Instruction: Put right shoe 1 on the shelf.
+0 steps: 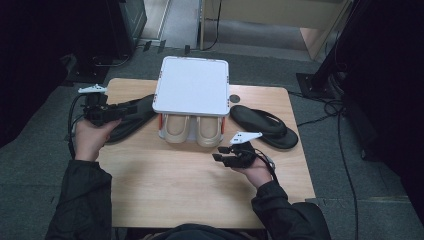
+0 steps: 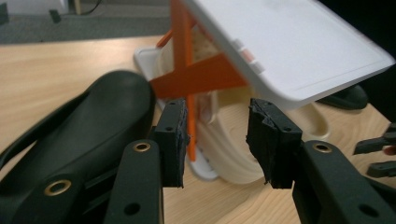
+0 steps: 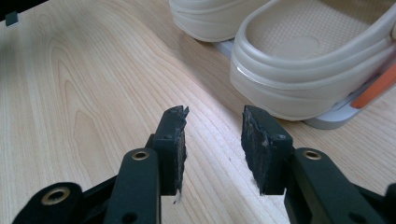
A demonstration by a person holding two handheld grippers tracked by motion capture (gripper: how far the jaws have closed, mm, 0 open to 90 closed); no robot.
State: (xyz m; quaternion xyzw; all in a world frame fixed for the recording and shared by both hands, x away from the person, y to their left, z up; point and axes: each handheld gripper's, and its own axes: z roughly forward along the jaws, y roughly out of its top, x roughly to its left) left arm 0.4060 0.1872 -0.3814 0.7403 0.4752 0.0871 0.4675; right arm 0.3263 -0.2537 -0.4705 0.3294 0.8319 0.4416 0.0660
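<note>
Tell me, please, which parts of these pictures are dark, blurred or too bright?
High view: floor around the table is very dark. Left gripper view: white shelf top is bright and soft, black sandal lacks detail. Right gripper view: beige clogs slightly soft, wood grain sharp.

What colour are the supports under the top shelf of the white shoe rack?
Orange. The supports show best in the left gripper view, crossing under the white top shelf.

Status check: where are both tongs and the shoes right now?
Left tongs open beside left black sandal. Right tongs open, empty, before cream clogs on white rack. Nothing blocking.
</note>
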